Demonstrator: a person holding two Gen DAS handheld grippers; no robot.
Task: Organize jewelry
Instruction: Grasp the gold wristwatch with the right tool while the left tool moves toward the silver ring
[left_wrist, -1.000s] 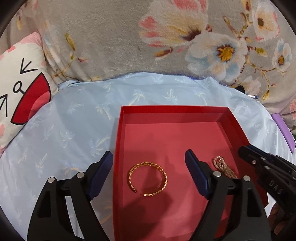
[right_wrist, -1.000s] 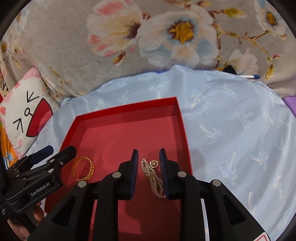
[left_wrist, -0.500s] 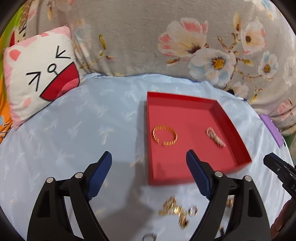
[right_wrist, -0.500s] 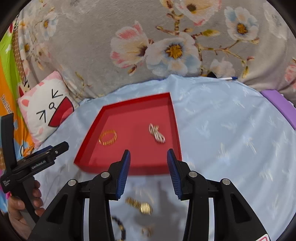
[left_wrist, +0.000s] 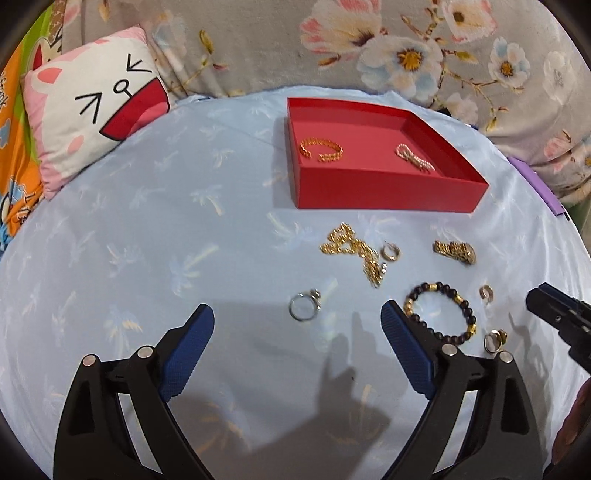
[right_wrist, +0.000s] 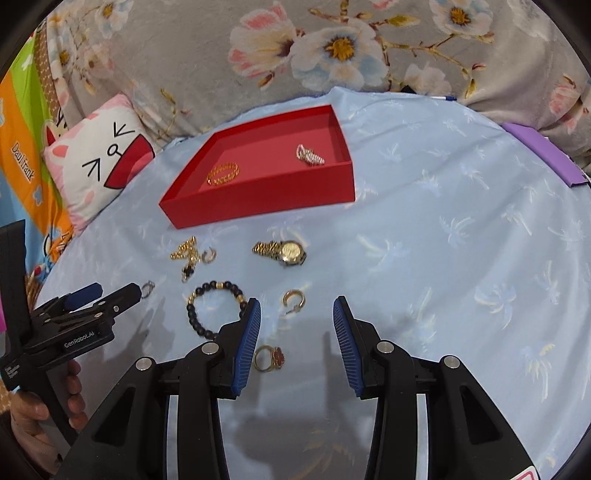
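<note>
A red tray (left_wrist: 384, 194) (right_wrist: 258, 206) sits on the light blue cloth. It holds a gold bangle (left_wrist: 320, 149) (right_wrist: 223, 173) and a pearl bracelet (left_wrist: 413, 157) (right_wrist: 309, 155). In front of it lie a gold chain (left_wrist: 352, 251) (right_wrist: 184, 253), a gold watch (left_wrist: 455, 252) (right_wrist: 282, 252), a dark bead bracelet (left_wrist: 439, 312) (right_wrist: 212, 304), a silver ring (left_wrist: 303, 307) (right_wrist: 147, 288), a gold hoop (right_wrist: 294, 299) and a red-stone ring (right_wrist: 269, 358). My left gripper (left_wrist: 297, 343) is open and empty behind the silver ring. My right gripper (right_wrist: 296, 332) is open and empty over the gold hoop.
A cat-face pillow (left_wrist: 92, 110) (right_wrist: 99, 162) lies at the back left. A grey floral blanket (left_wrist: 332, 44) runs along the back. A purple item (right_wrist: 543, 155) and a pen (right_wrist: 445, 98) lie at the back right edge.
Both grippers pulled back from the tray, leaving the bangle and pearl bracelet inside. The right gripper opened wider. The loose jewelry in front of the tray came into view.
</note>
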